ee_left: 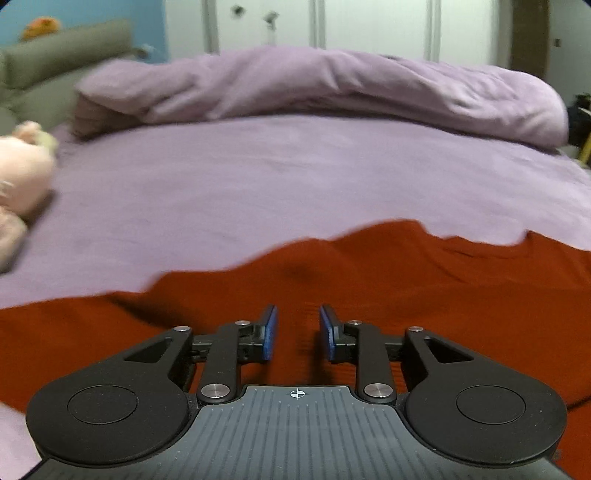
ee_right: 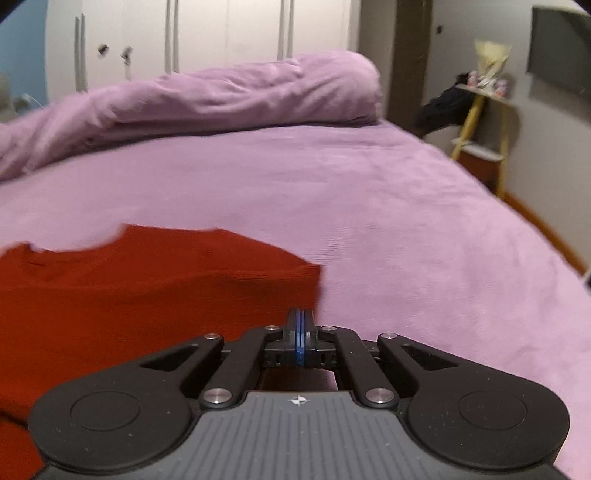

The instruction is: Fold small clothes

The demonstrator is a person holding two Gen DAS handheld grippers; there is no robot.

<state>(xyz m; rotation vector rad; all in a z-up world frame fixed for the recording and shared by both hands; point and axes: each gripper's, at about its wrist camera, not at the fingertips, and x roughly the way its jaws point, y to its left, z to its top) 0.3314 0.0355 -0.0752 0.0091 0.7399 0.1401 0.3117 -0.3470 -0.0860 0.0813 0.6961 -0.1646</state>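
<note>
1. Left wrist view: my left gripper (ee_left: 297,328) fills the bottom of the frame, its blue-padded jaws parted with a clear gap between them. They sit low over the red garment (ee_left: 369,280), with nothing between the pads.
2. The red garment spreads across the lower half of this view, lying on a bed (ee_left: 295,177) covered in a lilac sheet. Its far edge is wavy and rumpled.
3. A bunched lilac duvet (ee_left: 332,85) runs across the upper part of the frame. A pale pink plush toy (ee_left: 18,177) lies at the left edge.
4. Right wrist view: my right gripper (ee_right: 301,332) sits at bottom centre, its jaws pressed together, blue pads touching. Whether any cloth is pinched between them I cannot tell.
5. Here the red garment (ee_right: 147,295) occupies the lower left, its right-hand edge ending just above my closed jaws. A white wardrobe (ee_right: 221,33) stands at the top.
</note>
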